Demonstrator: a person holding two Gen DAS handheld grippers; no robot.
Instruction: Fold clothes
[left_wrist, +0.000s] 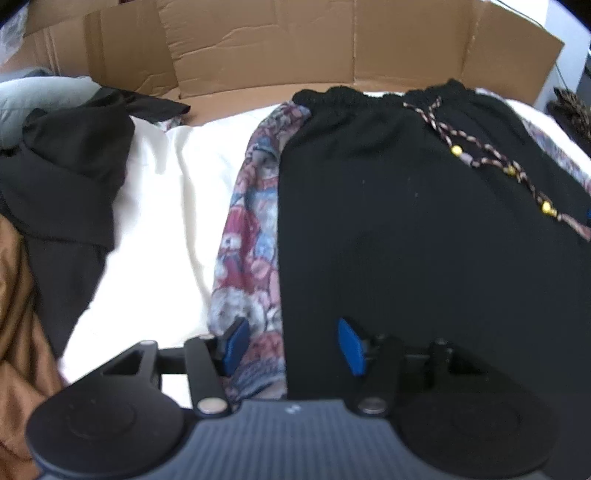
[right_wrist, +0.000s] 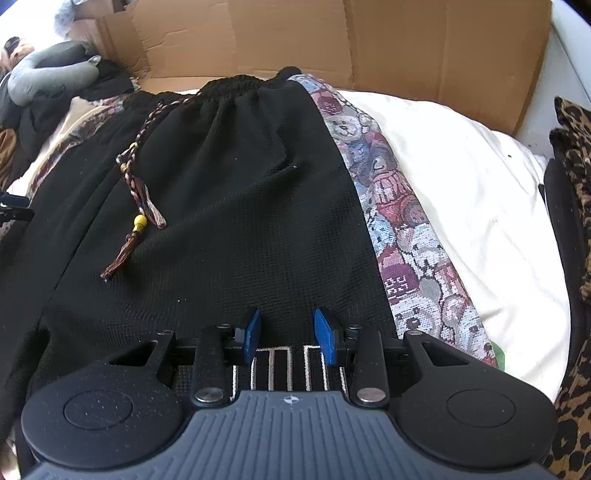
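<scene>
Jaws, left gripper (left_wrist: 293, 345): spread wide, nothing pinched; one blue pad over the patterned side panel, the other over black cloth, straddling the seam between them.

Jaws, right gripper (right_wrist: 287, 336): parted by a narrower gap, nothing gripped; both pads over black cloth, with white embroidered bars (right_wrist: 288, 369) showing just behind them.

Black trousers (left_wrist: 424, 229): laid flat on the white sheet (left_wrist: 159, 206), elastic waistband at the far end near the cardboard. Bear-print side panel (right_wrist: 399, 221) runs down each long edge. Braided drawstring (right_wrist: 136, 177) with yellow beads lies loose across the front, tassel ends resting on the cloth.

Cardboard sheet (left_wrist: 277, 48): flattened, standing as a back wall along the far edge; waistband just beside its base.

Open room, left side: strip of bare sheet between the trousers' edge and a heap of dark clothing (left_wrist: 66, 177); brown fabric (left_wrist: 18, 314) beyond that.

Open room, right side: broad band of bare sheet beside the panel, bounded by leopard-print fabric (right_wrist: 576, 206) at the border.

Grey cushion (right_wrist: 48, 77): far left corner, well apart from the trousers.
</scene>
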